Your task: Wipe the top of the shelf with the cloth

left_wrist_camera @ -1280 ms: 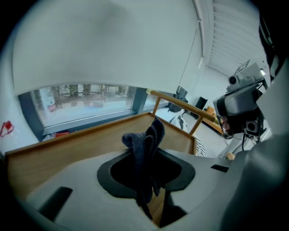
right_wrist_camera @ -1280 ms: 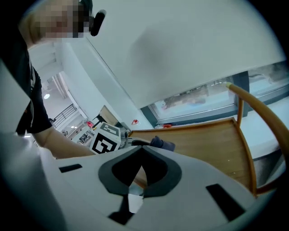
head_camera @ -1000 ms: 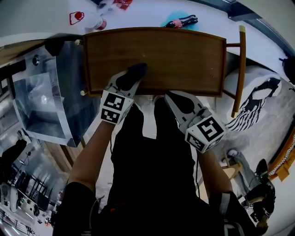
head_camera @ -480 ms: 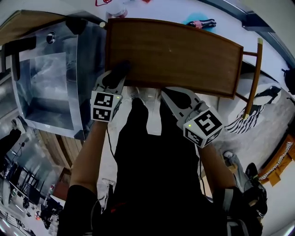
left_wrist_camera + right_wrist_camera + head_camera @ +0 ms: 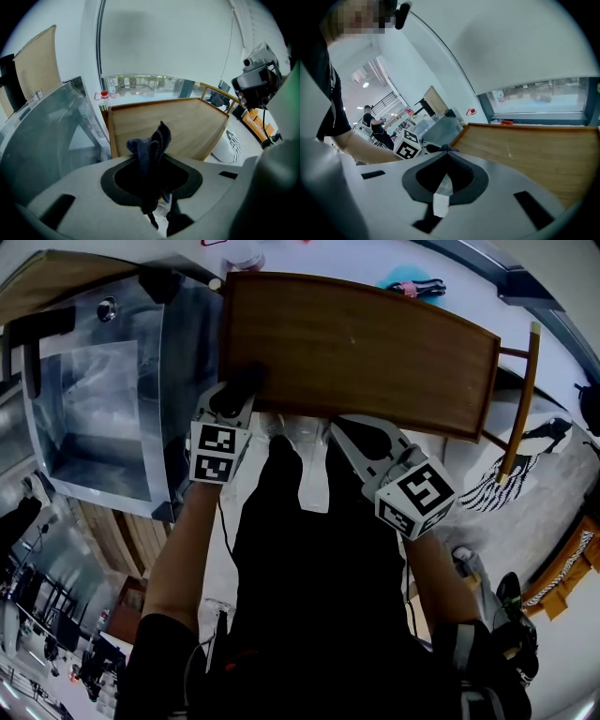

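Our left gripper (image 5: 232, 401) is clamped on the dark cloth (image 5: 247, 381), which stands bunched between its jaws at the near left corner of the wooden shelf (image 5: 375, 343). Our right gripper (image 5: 343, 430) hangs just off the shelf's front edge, jaws together and holding nothing. We judge the main risk to be the wad touching only a narrow strip, so a drag could leave wood unwiped or tug the cloth loose. Starting this close to the corner, a sideways stroke could also slip off the edge or knock the transparent box (image 5: 103, 381) just beside it.
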Demonstrator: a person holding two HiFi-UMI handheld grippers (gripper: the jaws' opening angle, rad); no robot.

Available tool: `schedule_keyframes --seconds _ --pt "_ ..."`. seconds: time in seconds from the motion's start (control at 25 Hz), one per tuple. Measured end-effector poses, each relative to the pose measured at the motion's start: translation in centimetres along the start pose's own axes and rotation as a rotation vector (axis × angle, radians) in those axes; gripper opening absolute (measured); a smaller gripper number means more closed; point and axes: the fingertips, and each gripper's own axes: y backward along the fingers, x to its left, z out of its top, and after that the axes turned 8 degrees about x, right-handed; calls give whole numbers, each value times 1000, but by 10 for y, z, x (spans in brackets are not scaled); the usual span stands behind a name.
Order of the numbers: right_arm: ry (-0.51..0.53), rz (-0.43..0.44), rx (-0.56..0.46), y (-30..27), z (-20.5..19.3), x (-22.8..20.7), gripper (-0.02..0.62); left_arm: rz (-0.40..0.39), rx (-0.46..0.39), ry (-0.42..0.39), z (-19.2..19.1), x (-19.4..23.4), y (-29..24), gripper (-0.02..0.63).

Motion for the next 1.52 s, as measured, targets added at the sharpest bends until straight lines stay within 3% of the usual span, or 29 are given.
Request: schedule_keyframes --seconds 0.48,1.52 --pt "-42 -23 -34 33 -9 -33 4 -25 28 -28 20 -36 -20 127" --pt "-165 -131 -139 128 -50 -112 3 -215 25 -200 101 -193 -85 127"
